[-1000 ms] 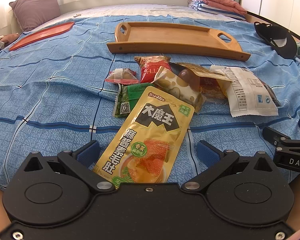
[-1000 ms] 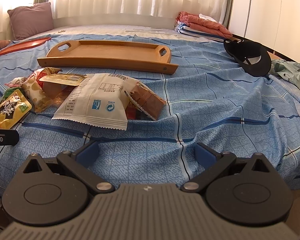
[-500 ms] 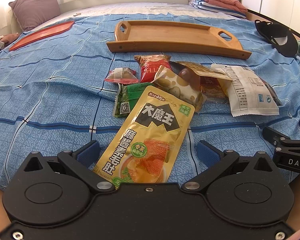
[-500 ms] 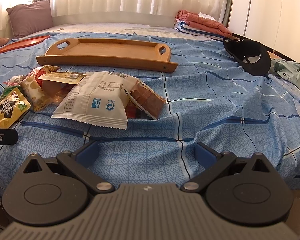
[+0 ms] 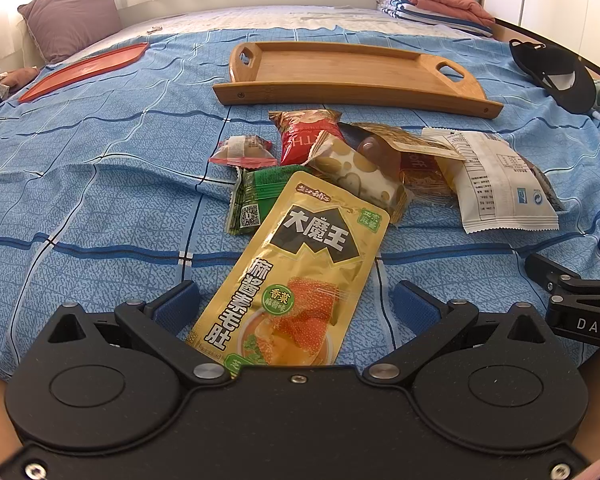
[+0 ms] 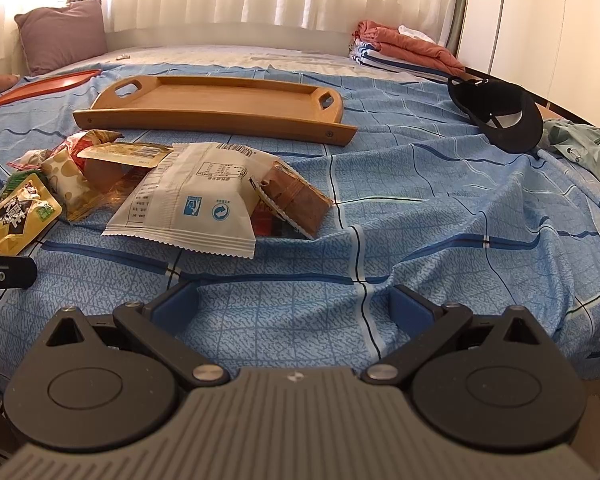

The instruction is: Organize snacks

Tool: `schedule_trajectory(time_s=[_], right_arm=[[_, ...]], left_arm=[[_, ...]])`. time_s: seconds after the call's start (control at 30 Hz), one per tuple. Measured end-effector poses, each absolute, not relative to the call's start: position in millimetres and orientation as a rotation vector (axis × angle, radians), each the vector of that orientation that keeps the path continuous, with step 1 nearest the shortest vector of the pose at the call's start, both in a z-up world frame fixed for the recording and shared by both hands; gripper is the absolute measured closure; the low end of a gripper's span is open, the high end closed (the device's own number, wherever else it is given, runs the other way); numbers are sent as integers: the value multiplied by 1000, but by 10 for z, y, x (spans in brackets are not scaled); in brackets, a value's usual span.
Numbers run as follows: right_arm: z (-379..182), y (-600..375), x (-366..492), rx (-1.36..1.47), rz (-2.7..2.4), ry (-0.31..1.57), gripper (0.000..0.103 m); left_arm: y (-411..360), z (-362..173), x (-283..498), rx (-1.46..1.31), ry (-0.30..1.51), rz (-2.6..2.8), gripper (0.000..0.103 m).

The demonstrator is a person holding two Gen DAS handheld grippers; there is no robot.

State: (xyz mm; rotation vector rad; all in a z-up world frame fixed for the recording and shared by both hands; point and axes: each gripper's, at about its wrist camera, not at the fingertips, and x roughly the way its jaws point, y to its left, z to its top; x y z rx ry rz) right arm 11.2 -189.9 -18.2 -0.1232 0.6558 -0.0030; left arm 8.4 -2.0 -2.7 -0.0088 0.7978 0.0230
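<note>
A heap of snack packets lies on the blue bed cover in front of an empty wooden tray. A yellow pouch lies flat between the wide-spread fingers of my left gripper, which is open and not touching it. Behind the pouch are a green packet, a red bag, a small red-wrapped sweet, a gold spotted packet and a white packet. A brown cake packet leans on the white packet. My right gripper is open over bare cover.
A flat red tray lies at the far left near a purple pillow. A black cap and a green garment lie at the right. Folded clothes sit at the back. The bed's near edge is just under both grippers.
Hardly anything: both grippers drift slightly, their fingers stay wide apart, and the snacks lie where they were.
</note>
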Motion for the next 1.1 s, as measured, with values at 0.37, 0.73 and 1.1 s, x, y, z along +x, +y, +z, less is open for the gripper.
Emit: schedule_trajectory(time_s=[0.37,0.73,1.1], right_arm=[[-178,-1885,116,-139,-3,657,0],[-215,-1904,86,-110,-12,643,0],[-79,-2028,55,12,16,640,0]], left_arm=[[-22,-26,84,-8,798,23,0],[-9,-21,89,2,788,20,0],[22,37,-41,-11,754,-23,0]])
